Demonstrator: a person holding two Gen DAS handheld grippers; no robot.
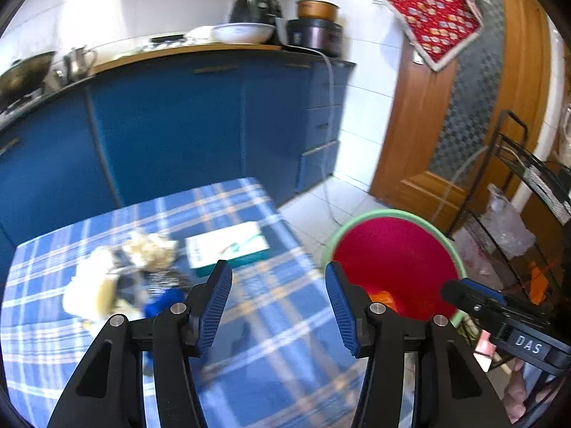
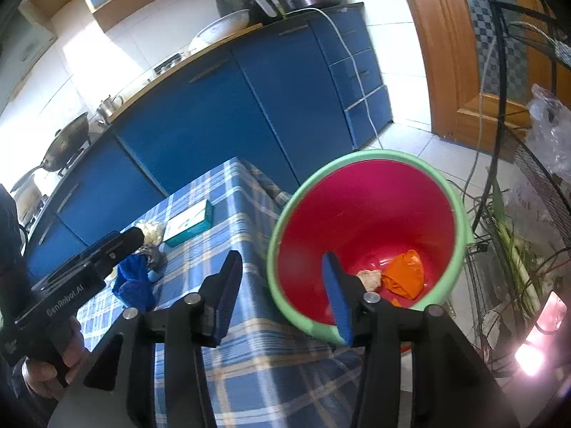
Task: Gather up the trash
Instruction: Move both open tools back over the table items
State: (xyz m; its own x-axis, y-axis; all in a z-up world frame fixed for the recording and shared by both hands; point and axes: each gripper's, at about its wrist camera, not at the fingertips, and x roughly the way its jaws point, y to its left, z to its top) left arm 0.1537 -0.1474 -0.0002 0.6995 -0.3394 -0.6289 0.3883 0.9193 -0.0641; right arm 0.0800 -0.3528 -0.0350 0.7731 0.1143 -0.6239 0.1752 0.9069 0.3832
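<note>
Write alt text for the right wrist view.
The open right gripper hangs over the edge of a plaid-covered table, beside a red bin holding orange wrapper scraps. More trash, including a blue wrapper, lies on the table.

So much blue here — the tablecloth is blue plaid crossed with white and pale orange stripes, and the cabinets on the far side are solid deep blue under a tan wood countertop. The bin on the right has a mint green rim and a hot pink-red inside, with an orange wrapper and a beige scrap at the bottom. On the cloth: a white box with a teal edge, cream crumpled paper, a royal blue wad. Both grippers are black with blue pads. Far right — an orange-brown wood door and a red patterned cloth trimmed in grey.
</note>
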